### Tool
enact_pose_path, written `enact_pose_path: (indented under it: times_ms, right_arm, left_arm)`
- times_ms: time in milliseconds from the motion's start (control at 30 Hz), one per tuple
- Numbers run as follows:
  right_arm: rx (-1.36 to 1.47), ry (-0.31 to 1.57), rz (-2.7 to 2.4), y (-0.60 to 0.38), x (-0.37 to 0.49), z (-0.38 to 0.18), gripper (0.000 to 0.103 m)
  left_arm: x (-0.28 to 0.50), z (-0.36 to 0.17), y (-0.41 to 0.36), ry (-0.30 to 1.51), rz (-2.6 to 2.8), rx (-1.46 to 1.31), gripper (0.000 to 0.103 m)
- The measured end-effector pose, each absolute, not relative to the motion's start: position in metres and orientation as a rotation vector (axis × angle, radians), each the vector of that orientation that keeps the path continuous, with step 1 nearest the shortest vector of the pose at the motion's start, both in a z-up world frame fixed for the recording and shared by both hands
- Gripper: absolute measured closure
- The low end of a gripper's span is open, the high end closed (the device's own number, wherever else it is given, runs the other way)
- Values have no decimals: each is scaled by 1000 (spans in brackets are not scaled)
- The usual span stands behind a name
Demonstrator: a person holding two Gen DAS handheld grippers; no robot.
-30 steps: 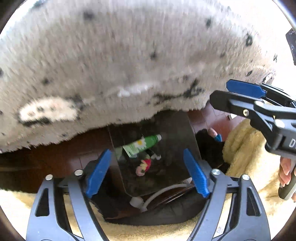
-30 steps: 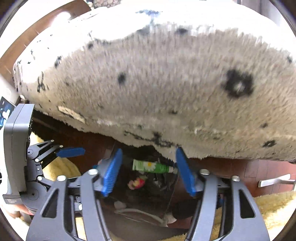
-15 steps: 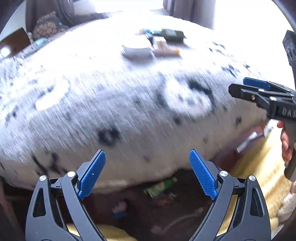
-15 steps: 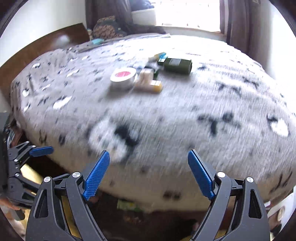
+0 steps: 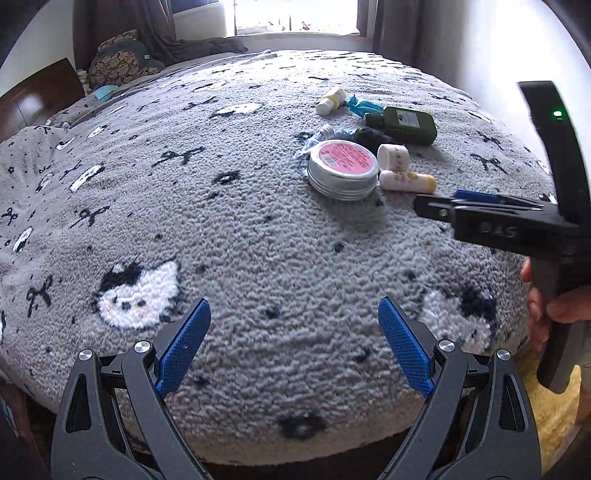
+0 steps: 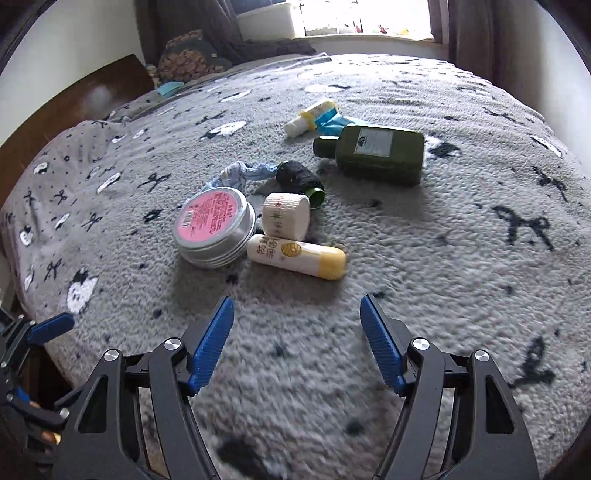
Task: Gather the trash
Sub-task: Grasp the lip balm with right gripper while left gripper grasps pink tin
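A cluster of items lies on the grey patterned blanket (image 6: 443, 258): a round tin with a pink label (image 6: 214, 226), a white roll (image 6: 286, 215), a white tube with a yellow cap (image 6: 297, 256), a dark green bottle (image 6: 376, 153), a black crumpled piece (image 6: 295, 176), a blue-white wrapper (image 6: 242, 172) and a small white-yellow bottle (image 6: 310, 117). The tin (image 5: 343, 168) and the green bottle (image 5: 404, 123) also show in the left wrist view. My right gripper (image 6: 297, 338) is open and empty, short of the tube. My left gripper (image 5: 293, 347) is open and empty, farther back over the blanket.
The bed has a brown wooden headboard (image 6: 74, 107) at the left and pillows (image 6: 188, 55) at the far end under a bright window (image 6: 365, 18). A yellow rug (image 5: 554, 391) lies on the floor at the right of the bed. The right gripper's body (image 5: 517, 221) crosses the left wrist view.
Both grippers have risen from the floor below the bed edge, where a green tube lay, to above the bed. The items on the blanket have come into view and closer.
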State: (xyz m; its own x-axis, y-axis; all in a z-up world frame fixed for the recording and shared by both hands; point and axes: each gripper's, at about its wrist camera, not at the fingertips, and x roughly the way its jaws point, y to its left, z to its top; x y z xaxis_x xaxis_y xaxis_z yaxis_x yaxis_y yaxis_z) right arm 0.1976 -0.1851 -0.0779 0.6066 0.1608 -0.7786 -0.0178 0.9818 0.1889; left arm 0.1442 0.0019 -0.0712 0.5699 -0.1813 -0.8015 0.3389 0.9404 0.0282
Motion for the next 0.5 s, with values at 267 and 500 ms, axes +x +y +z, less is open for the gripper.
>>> enact_pose_path:
  times_ms: [267,500]
  right_arm:
    - [186,930,50,-176,230,-90,31]
    - [160,921,29,-172,243,-93,34]
  left_arm:
    - [158,-76,-3,918,-320,194,16]
    - [171,-81,-9,923,-324,183,16]
